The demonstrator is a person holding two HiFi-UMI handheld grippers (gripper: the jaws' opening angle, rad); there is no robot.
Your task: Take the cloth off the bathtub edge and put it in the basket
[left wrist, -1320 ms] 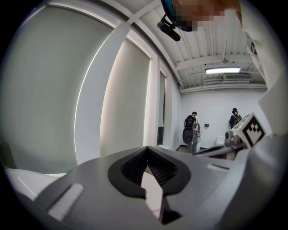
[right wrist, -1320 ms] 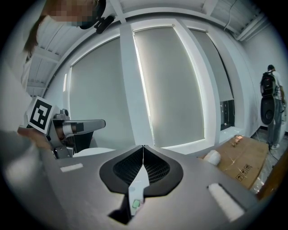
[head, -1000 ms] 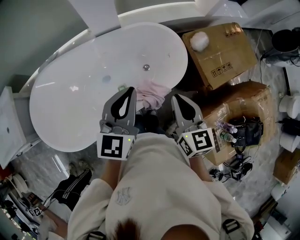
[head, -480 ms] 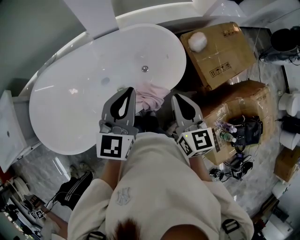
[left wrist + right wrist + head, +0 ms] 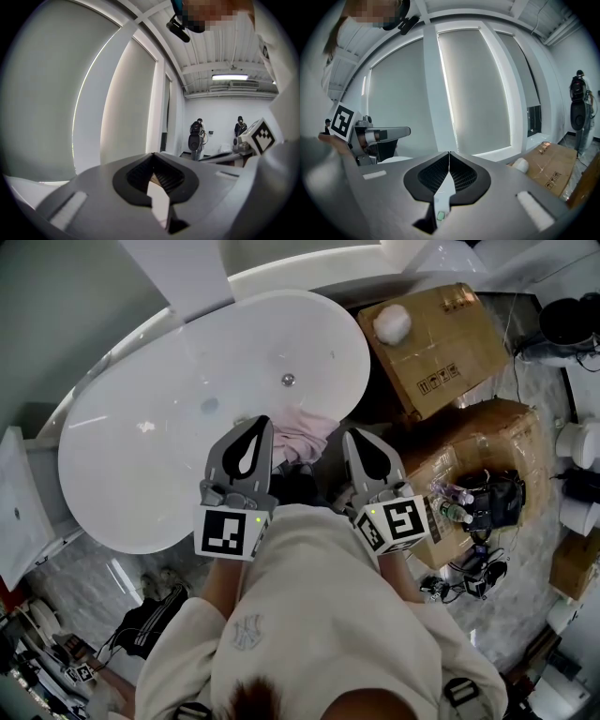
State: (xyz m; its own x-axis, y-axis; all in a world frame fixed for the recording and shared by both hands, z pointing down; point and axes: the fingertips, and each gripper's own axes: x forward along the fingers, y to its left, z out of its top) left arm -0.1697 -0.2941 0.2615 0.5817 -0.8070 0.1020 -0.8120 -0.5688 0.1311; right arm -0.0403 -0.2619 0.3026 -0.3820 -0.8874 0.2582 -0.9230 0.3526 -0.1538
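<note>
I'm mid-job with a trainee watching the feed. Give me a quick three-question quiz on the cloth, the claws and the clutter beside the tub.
1. True or false: the pink cloth lies on the edge of the bathtub, between the two claws in the head view.
2. Pick one. The left claw and right claw are: A) both shut with nothing in them; B) both wide open; C) both clamped on the cloth.
3. Fill in: the white fluffy ball sits on top of a ____ box.

Key: 1 true; 2 A; 3 cardboard.
</note>
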